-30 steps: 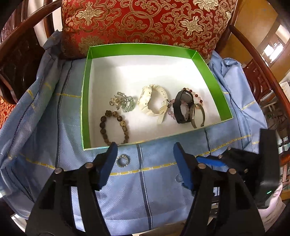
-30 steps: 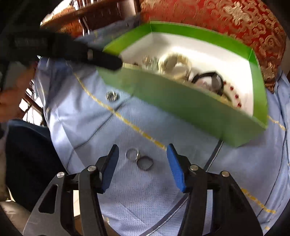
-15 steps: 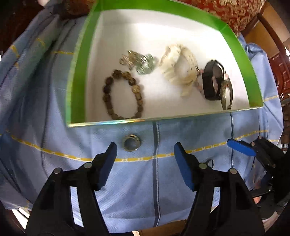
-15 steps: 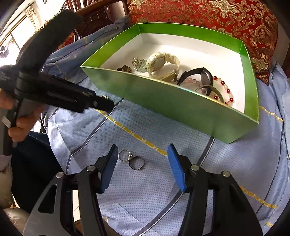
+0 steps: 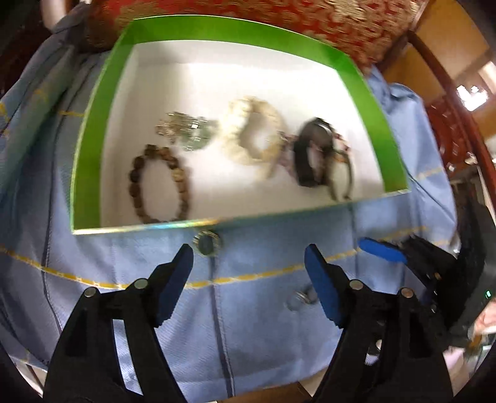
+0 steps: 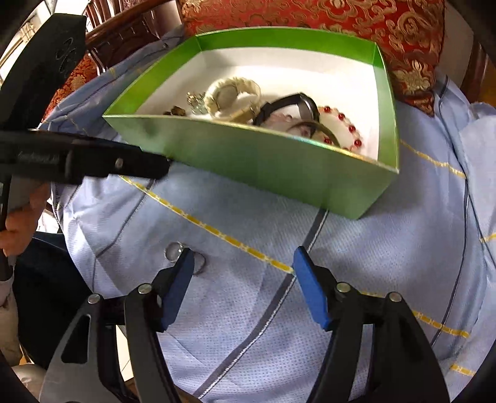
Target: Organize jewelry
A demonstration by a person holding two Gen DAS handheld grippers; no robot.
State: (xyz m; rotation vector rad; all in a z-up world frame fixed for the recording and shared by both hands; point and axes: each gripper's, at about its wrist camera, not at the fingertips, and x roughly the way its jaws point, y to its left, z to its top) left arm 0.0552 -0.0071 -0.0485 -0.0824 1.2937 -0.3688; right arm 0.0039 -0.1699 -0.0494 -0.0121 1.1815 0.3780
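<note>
A green box (image 5: 90, 148) with a white floor holds a brown bead bracelet (image 5: 159, 184), a silver chain piece (image 5: 186, 131), a cream watch (image 5: 252, 136) and a black watch (image 5: 311, 158). A silver ring (image 5: 207, 242) lies on the blue cloth just outside the box's near wall, ahead of my open, empty left gripper (image 5: 249, 265). Two more rings (image 5: 302, 297) lie beside its right finger. In the right wrist view these two rings (image 6: 175, 251) sit at the left fingertip of my open, empty right gripper (image 6: 243, 268). The box (image 6: 279, 167) stands beyond.
A blue cloth (image 6: 248, 223) with yellow stripes covers the seat. A red and gold cushion (image 6: 310, 15) stands behind the box. Dark wooden chair arms (image 5: 449, 102) run along both sides. The left gripper's arm (image 6: 77, 158) crosses the right wrist view at left.
The left gripper has moved so the ring lies nearer its left fingertip. The right gripper has shifted right; the two rings now lie at its left fingertip instead of between the fingers.
</note>
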